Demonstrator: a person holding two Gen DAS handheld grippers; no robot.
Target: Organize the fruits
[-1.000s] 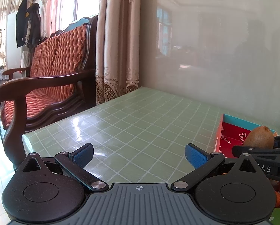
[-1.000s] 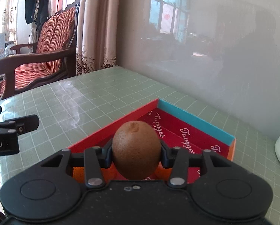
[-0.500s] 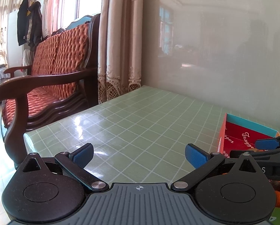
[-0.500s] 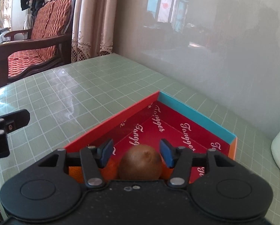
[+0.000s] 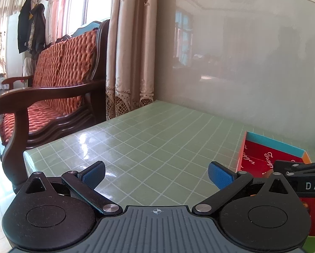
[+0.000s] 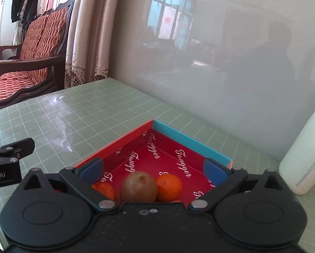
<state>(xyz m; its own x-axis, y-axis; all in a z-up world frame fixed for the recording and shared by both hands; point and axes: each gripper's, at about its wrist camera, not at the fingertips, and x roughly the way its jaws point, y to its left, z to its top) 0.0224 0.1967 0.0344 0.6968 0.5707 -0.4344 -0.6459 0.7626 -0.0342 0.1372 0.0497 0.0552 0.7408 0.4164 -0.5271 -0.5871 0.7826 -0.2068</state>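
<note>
Item 1, right hand-held gripper [image 6: 153, 169]: you hold it tilted down over the near end of the box, its jaws opening and by now spread wide. The kiwi sits low between the blue pads [image 6: 92, 168], and neither pad touches it. This reads as a release: the fruit is delivered and nothing is clamped.

Item 2, left hand-held gripper [image 5: 156, 171]: jaws apart, nothing between them, only bare green grid beyond. You keep it off to the box's left, probably so it stays clear of the drop.

Item 3, red box [image 6: 179, 140]: a shallow carton with a red printed lining, one blue wall at the far side and a red wall on the left. It lies on the tabletop [image 6: 77, 113], one corner pointing towards the wall.

Contents of the box:
- kiwi [image 6: 138, 186], brown, resting on the box floor at the near end;
- orange [image 6: 169, 187], touching the kiwi on its right;
- second orange [image 6: 104, 189], just left of the kiwi, partly hidden by a gripper link;
- a sliver of orange below the first; whether it is a further fruit cannot be told.
The far half of the box is unfilled.

Item 4, white bottle [image 6: 302, 158]: stands on the tabletop to the right of the box, apart from it.
</note>
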